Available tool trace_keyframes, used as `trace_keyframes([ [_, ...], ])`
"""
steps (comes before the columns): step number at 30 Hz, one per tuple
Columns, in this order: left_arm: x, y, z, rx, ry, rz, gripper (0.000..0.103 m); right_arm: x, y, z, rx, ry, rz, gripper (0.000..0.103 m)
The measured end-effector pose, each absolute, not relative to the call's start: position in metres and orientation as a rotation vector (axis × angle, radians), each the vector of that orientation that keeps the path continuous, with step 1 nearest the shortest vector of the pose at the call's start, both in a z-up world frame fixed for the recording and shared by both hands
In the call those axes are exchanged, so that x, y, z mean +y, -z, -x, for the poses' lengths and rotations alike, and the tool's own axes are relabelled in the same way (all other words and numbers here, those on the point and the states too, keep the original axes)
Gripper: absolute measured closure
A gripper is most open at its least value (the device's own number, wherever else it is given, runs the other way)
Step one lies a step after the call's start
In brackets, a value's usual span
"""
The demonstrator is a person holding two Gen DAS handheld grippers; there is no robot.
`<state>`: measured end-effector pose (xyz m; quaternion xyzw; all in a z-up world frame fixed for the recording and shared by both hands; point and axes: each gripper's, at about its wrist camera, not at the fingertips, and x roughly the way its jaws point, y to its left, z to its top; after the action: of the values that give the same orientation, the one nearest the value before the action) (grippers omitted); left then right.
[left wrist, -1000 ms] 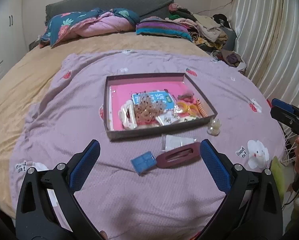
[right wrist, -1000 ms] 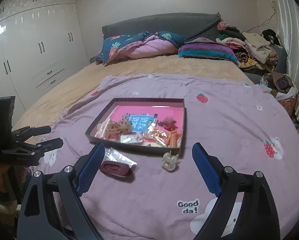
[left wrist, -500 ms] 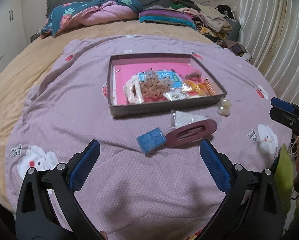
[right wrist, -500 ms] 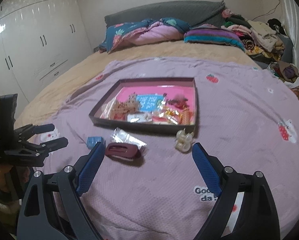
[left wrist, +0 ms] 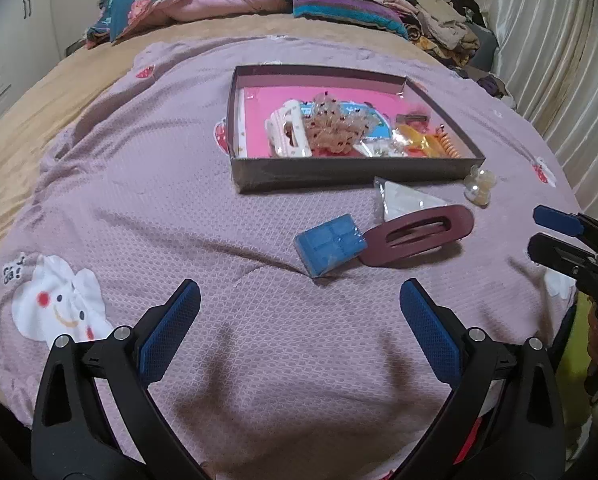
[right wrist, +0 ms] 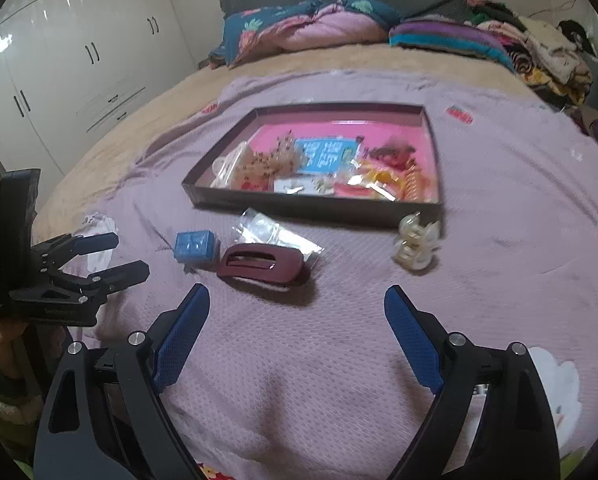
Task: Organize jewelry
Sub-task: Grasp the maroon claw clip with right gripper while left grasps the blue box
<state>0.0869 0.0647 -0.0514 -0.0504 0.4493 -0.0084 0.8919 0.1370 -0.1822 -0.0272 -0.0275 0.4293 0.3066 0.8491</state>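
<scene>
A dark box with a pink floor point(left wrist: 339, 172) point(right wrist: 315, 204) lies on the purple blanket and holds several hair clips and jewelry packets. In front of it lie a maroon hair clip point(left wrist: 417, 236) point(right wrist: 261, 265), a blue square box point(left wrist: 330, 244) point(right wrist: 193, 245), a clear packet point(left wrist: 407, 200) point(right wrist: 275, 230) and a small clear claw clip point(left wrist: 479, 188) point(right wrist: 415, 246). My left gripper point(left wrist: 299, 320) point(right wrist: 111, 254) is open and empty, short of the blue box. My right gripper point(right wrist: 297, 328) point(left wrist: 543, 232) is open and empty, short of the maroon clip.
The purple blanket point(left wrist: 139, 200) covers a tan bed. Pillows and folded quilts point(right wrist: 319, 32) lie at the headboard, a clothes pile point(right wrist: 547, 56) at the far right. White wardrobes point(right wrist: 67, 64) stand on the left, a curtain point(left wrist: 559, 60) on the right.
Both grippers have moved forward and lower toward the loose items in front of the box, which now appear larger and nearer. Both stay open and empty.
</scene>
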Motion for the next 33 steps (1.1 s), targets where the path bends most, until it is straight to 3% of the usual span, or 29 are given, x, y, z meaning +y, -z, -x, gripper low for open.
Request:
trace_keyframes([
  [19, 0.063, 0.069, -0.114, 0.956, 0.065, 0.078, 0.01, -0.153, 0.077, -0.186, 1.063, -0.67, -0.067, 0.026],
  [23, 0.063, 0.072, -0.122, 0.964, 0.082, 0.086, 0.012, -0.151, 0.083, -0.19, 1.083, -0.684, -0.088, 0.042],
  [24, 0.063, 0.073, -0.124, 0.967, 0.084, 0.089, 0.012, -0.15, 0.083, -0.191, 1.085, -0.693, -0.096, 0.054],
  [30, 0.064, 0.077, -0.136, 0.982, 0.104, 0.107, 0.019, -0.16, 0.073, -0.19, 1.05, -0.73, -0.154, 0.069],
  [33, 0.061, 0.08, -0.144, 0.993, 0.121, 0.111, 0.024, -0.172, 0.065, -0.188, 1.027, -0.722, -0.159, 0.071],
])
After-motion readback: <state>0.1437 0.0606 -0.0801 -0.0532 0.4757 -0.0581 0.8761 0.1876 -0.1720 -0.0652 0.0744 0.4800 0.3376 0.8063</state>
